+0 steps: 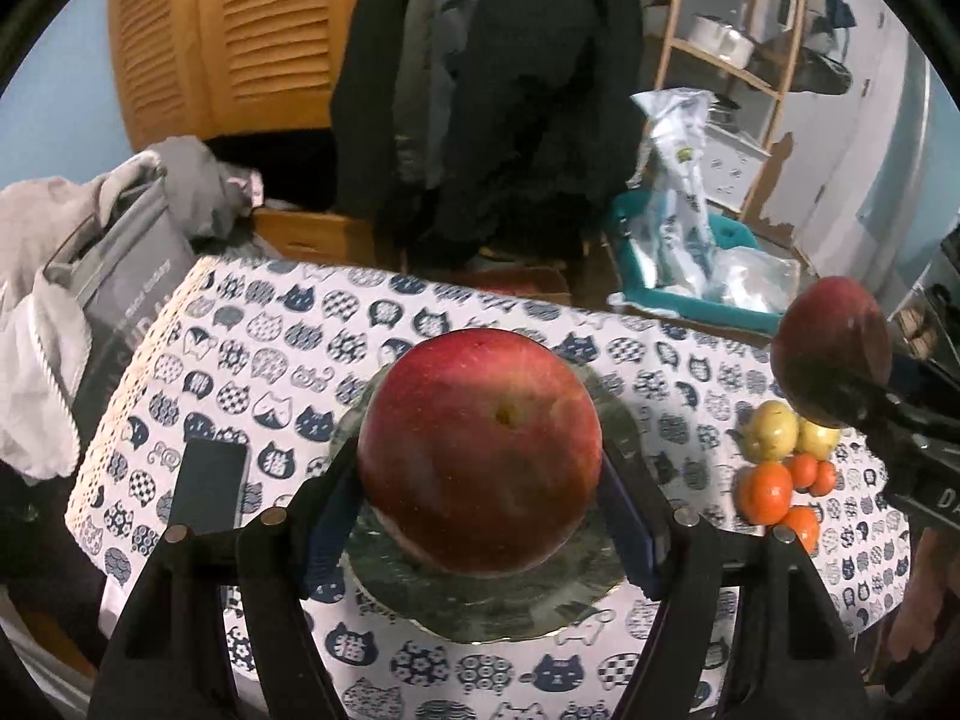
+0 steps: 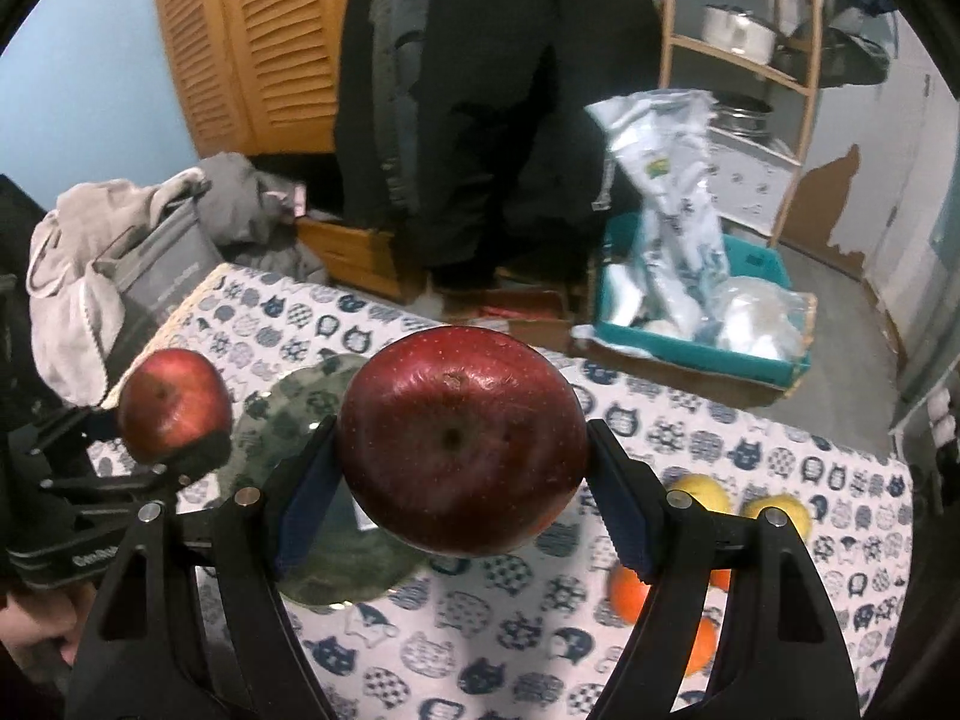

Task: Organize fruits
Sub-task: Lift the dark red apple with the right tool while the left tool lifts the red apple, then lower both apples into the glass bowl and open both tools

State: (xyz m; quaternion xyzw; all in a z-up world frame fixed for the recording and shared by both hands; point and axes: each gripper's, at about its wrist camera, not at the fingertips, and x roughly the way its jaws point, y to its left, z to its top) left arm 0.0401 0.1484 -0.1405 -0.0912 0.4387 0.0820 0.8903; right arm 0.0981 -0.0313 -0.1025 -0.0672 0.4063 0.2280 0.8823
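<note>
Item one, nearest my left lens: a red apple [image 1: 480, 450], clamped between the blue pads of my left gripper [image 1: 480, 516]. It is showing red skin streaked with paler yellow, fine speckles, and a small brown dimple facing the camera. It is hanging above a dark green plate [image 1: 612, 414], not touching it.

Item two, nearest my right lens: a darker red apple [image 2: 462, 441], gripped between the blue pads of my right gripper [image 2: 462, 504]. Its skin is glossy, deep maroon, dotted with pale specks, with a dimple at the centre and a small scar above it. It is being held above the cloth, beside the plate's right edge.

Item three: two yellow fruits [image 1: 771, 429] lying side by side on the table, touching a cluster of oranges [image 1: 765, 492] just in front of them, to the right of the plate.

Item four: a tablecloth [image 1: 288, 348] printed with blue cat heads on white, covering the table. A dark phone [image 1: 207, 483] is lying on it left of the plate.

Item five, beyond the table: a grey bag [image 1: 120, 294] draped with pale cloth at the left; a teal bin [image 1: 690, 300] holding plastic packets at the right; dark coats [image 1: 498, 90] hanging behind; louvred wooden doors [image 1: 240, 30]; a wooden shelf [image 1: 732, 54] bearing metal pots; pale blue walls.
</note>
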